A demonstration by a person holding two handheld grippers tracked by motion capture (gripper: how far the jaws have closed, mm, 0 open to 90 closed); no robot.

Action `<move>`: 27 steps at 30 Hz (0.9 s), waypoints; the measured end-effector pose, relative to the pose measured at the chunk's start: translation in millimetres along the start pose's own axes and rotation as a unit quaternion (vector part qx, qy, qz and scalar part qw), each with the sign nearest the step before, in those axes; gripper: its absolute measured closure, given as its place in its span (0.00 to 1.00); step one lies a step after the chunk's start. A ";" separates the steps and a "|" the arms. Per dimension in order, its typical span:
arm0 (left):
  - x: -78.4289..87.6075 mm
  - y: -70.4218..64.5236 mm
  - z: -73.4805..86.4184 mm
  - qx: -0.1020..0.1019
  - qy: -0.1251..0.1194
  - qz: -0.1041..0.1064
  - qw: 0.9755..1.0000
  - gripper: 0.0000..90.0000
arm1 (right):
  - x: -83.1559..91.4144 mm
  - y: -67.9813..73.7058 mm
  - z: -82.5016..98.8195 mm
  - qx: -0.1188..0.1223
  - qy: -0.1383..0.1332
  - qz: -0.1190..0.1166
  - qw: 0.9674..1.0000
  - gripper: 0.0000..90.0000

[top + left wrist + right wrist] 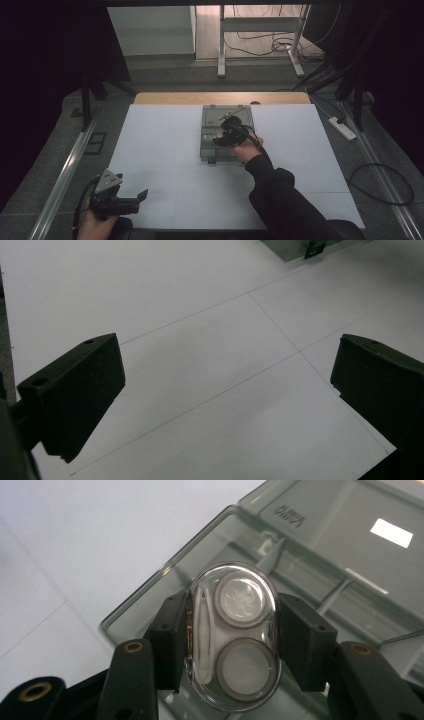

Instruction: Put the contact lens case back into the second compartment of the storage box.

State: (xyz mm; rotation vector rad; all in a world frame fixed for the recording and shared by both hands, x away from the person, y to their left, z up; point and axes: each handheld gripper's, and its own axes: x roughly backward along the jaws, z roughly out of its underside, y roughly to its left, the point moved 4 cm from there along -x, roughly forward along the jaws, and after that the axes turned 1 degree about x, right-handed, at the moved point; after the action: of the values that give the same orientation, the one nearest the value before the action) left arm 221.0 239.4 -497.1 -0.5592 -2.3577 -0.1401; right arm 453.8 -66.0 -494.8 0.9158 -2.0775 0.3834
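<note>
My right gripper (232,640) is shut on a clear oval case (243,600) with two round wells and a white strip along one side. Its pads press the case's two long sides. It holds the case above a smoky grey see-through box (350,555) with inner dividers. In the high view that box (210,112) lies at the table's middle back, and the right gripper (226,134) hovers over its front half. At the front left corner my left gripper (141,196) stands open with nothing between its jaws (227,365). A corner of the box (292,246) shows far ahead of it.
White sheets (165,150) cover the table, with a wooden edge (220,97) at the back. On the floor lie a power strip (342,127) at the right and cables (380,185). A white desk frame (260,30) stands behind.
</note>
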 end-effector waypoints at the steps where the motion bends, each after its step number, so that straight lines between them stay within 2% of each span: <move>1: 0.0 0.2 0.0 0.001 -0.001 0.001 1.000 0.01 | -0.8 -1.3 -1.1 -0.003 -0.001 0.002 1.000 0.54; 9: 0.0 0.3 0.0 0.001 -0.002 0.002 1.000 0.01 | -13.1 -12.5 -9.9 -0.024 -0.004 0.026 0.999 0.54; 24: 0.0 0.4 0.1 0.001 -0.002 0.003 1.000 0.01 | -31.5 -20.3 -14.1 -0.038 -0.002 0.047 0.998 0.54; 27: 0.0 0.4 0.1 0.001 -0.002 0.003 1.000 0.01 | -33.2 -21.0 -13.3 -0.041 -0.001 0.045 0.998 0.54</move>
State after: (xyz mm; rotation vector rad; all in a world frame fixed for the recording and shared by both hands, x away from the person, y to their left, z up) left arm 221.1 239.7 -497.1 -0.5652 -2.3599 -0.1335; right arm 489.8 -57.5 -513.4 0.7758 -2.1246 0.3410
